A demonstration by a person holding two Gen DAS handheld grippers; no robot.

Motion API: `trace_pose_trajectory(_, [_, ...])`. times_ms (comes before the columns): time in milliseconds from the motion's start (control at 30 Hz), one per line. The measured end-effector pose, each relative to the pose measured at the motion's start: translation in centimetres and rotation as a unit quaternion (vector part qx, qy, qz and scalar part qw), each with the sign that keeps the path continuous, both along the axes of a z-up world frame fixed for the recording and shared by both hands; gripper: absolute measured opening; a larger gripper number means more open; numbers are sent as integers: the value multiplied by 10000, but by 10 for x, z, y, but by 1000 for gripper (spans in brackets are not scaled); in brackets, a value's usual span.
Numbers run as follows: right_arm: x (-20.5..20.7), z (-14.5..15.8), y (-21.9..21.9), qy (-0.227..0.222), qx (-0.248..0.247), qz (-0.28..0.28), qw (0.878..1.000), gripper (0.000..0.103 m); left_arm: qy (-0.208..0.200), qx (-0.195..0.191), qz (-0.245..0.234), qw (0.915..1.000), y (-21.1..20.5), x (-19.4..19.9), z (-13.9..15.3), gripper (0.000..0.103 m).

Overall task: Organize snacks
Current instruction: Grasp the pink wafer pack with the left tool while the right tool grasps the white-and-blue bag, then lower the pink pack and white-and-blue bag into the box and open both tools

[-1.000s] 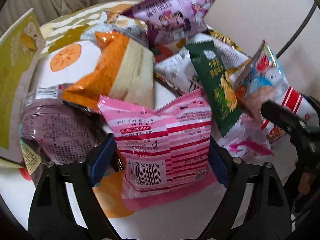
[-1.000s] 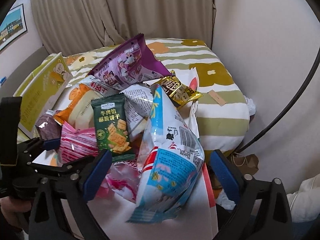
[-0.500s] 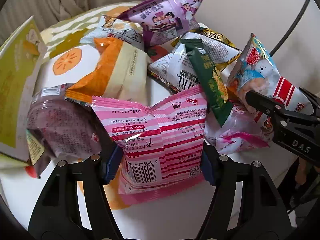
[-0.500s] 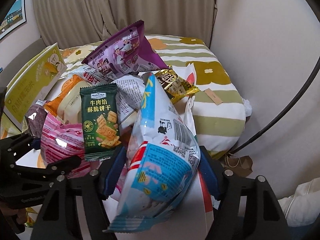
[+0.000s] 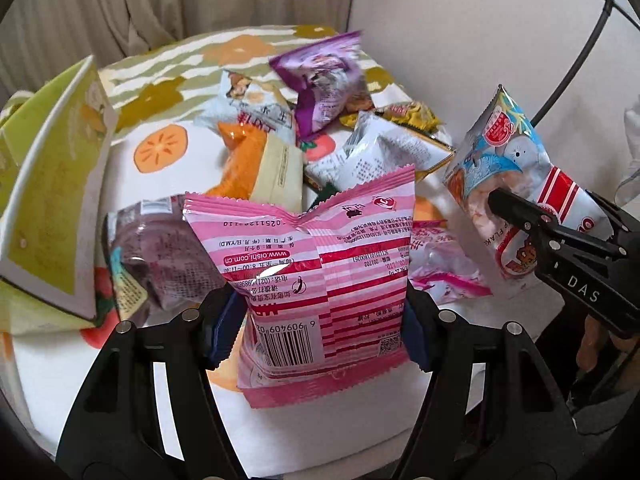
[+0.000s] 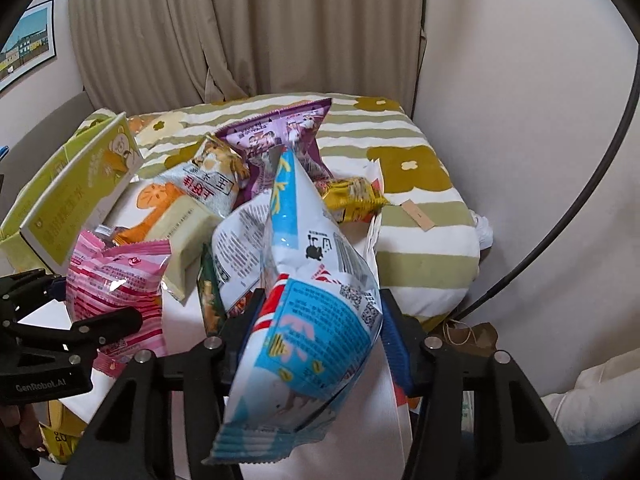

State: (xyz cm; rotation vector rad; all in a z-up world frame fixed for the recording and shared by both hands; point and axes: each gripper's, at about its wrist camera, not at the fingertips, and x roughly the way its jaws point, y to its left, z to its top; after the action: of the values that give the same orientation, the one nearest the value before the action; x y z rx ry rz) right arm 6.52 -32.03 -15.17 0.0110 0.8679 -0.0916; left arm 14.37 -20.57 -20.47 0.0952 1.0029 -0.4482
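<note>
A pink striped snack bag [image 5: 320, 248] stands upright between my left gripper's [image 5: 322, 320] blue pads, which press on its two side edges; it hangs a little above the white cloth. My right gripper [image 6: 322, 332] has its jaws closing on a blue-and-white puffed bag [image 6: 312, 264], and the pads squeeze its lower half. From the left wrist that bag [image 5: 508, 152] shows at the right in the right gripper [image 5: 520, 216]. From the right wrist the pink bag [image 6: 116, 272] shows at the left in the left gripper [image 6: 88, 300].
Behind lie a purple bag [image 5: 324, 76], an orange-and-cream pack [image 5: 260, 164], a white printed bag [image 5: 376, 156], a gold pack [image 6: 352, 196], a green biscuit pack [image 6: 210, 300] and a dark bread pack [image 5: 156, 252]. A green box [image 5: 52, 184] stands at the left. The wall is close on the right.
Both grippers' jaws came in onto their bags. The left one rose with the pink bag. The green biscuit pack that leaned on the blue-and-white bag has dropped low.
</note>
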Motion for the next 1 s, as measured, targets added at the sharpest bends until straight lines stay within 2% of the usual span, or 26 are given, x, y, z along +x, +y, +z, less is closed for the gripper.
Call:
trace_pose_trajectory(300, [-9, 32, 18, -249, -169, 10, 9995, 49, -203, -233, 32, 9995, 19, -2, 34, 64])
trace_pose_trajectory(567, [4, 76, 48, -559, -188, 167, 9981, 49, -496, -410, 248, 9976, 67, 10, 81, 64])
trace_pose_trajectory(833, [54, 116, 121, -943, 105, 721, 9929, 49, -854, -357, 820, 9923, 164, 44, 128, 64])
trace_pose_trajectory(1000, [98, 130, 181, -1073, 366, 1121, 9872, 49, -972, -231, 1232, 9873, 237, 79, 142, 64])
